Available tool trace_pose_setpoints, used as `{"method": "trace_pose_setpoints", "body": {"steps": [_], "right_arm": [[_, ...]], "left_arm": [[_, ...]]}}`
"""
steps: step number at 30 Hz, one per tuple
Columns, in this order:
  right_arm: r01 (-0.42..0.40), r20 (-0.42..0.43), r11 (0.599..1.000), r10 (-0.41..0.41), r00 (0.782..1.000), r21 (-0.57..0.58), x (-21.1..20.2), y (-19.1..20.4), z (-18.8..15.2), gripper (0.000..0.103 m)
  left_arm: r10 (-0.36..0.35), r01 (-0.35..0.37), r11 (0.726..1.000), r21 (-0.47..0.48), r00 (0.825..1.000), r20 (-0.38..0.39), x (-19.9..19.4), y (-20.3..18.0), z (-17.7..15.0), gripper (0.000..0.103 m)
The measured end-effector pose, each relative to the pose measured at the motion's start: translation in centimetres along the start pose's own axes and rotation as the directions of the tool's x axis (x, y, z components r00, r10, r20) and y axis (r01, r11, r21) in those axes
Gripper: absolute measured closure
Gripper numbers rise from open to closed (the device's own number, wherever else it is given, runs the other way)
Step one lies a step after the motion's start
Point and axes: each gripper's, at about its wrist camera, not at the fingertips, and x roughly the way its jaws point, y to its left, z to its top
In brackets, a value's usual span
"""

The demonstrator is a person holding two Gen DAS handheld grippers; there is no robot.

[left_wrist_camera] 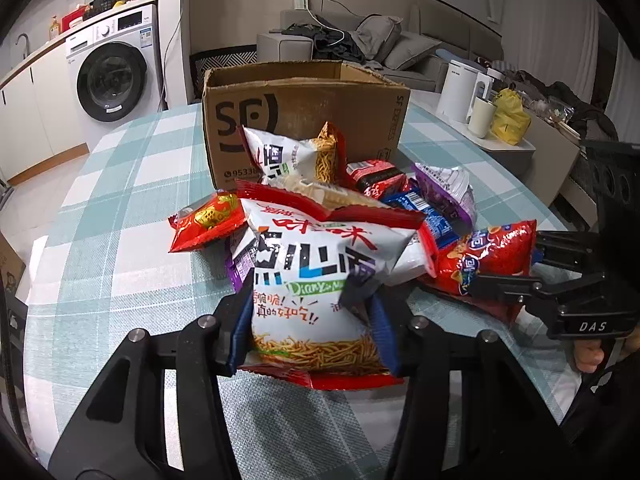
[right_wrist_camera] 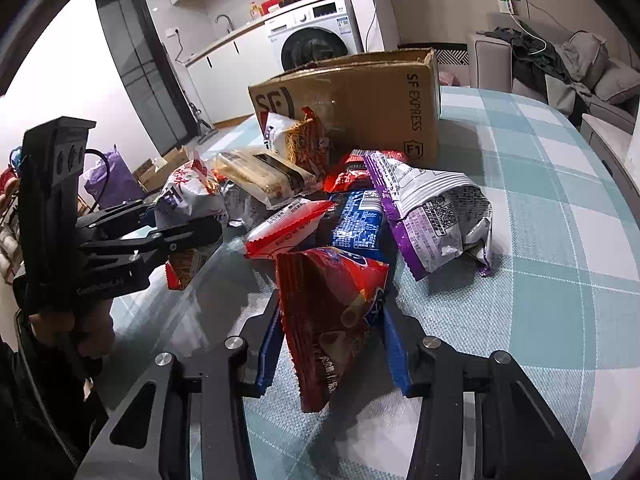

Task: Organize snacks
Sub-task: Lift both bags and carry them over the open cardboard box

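A pile of snack packets lies in front of an open cardboard box (left_wrist_camera: 304, 108), also in the right wrist view (right_wrist_camera: 360, 100). My left gripper (left_wrist_camera: 310, 320) is shut on a white noodle snack bag (left_wrist_camera: 316, 276); its blue pads press the bag's sides. My right gripper (right_wrist_camera: 330, 340) is shut on a red snack bag (right_wrist_camera: 328, 312), also seen from the left (left_wrist_camera: 488, 256). The left gripper shows in the right wrist view (right_wrist_camera: 200, 228), holding the white bag (right_wrist_camera: 188, 200). The right gripper shows at the right of the left wrist view (left_wrist_camera: 508, 276).
Other packets in the pile: a purple and silver bag (right_wrist_camera: 432, 216), a blue packet (right_wrist_camera: 356, 220), a small red packet (left_wrist_camera: 208, 220), and a white noodle bag leaning on the box (left_wrist_camera: 288, 152). The table has a teal checked cloth (left_wrist_camera: 120, 184). A white kettle and cups (left_wrist_camera: 464, 92) stand on a side tray.
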Motion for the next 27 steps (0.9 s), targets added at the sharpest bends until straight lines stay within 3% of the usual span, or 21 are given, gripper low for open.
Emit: {"method": "trace_pose_setpoints", "body": {"steps": [10, 27], "right_arm": [[-0.023, 0.074, 1.0, 0.023, 0.997, -0.006, -3.3, 0.2, -0.2, 0.059], [-0.011, 0.254, 1.0, 0.017, 0.967, -0.026, -7.5, 0.8, 3.7, 0.059]], "left_arm": [[0.008, -0.008, 1.0, 0.0, 0.999, 0.049, -1.9, -0.6, 0.6, 0.056], [0.05, -0.045, 0.998, -0.039, 0.986, 0.162, -6.1, 0.1, 4.0, 0.056]]}}
